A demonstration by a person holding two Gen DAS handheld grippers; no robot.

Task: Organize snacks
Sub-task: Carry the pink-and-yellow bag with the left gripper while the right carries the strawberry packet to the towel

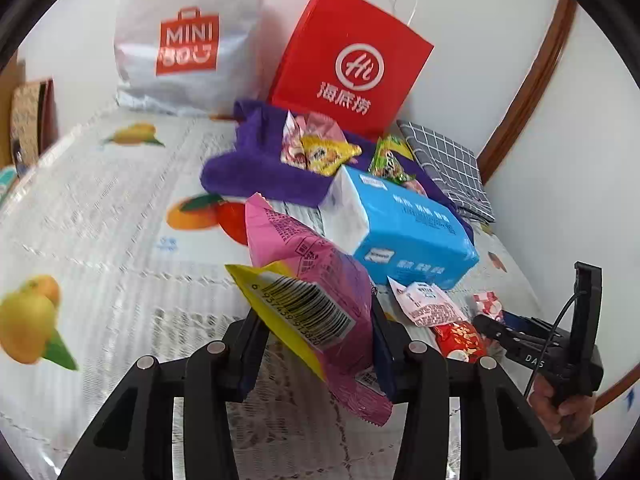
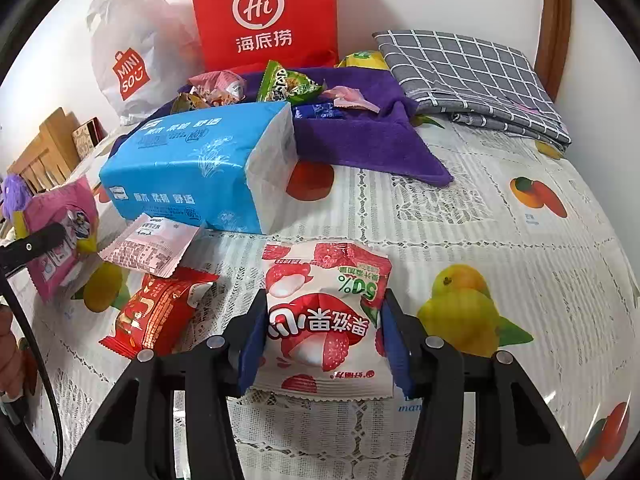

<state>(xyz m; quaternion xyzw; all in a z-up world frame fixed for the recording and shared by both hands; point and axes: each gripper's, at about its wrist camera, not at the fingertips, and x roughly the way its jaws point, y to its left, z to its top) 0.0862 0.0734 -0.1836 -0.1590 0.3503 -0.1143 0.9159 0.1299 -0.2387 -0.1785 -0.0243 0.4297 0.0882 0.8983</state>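
Right wrist: lychee packet [image 2: 326,316] reads "50%"; red bag [image 2: 264,16] "Hi".

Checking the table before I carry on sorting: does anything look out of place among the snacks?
Yes: the blue tissue pack is no snack, and it lies tilted, one end propped on the purple cloth where the snacks are gathered.

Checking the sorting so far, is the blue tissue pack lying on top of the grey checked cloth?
No, the blue tissue pack lies partly on the purple towel, apart from the grey checked cloth.
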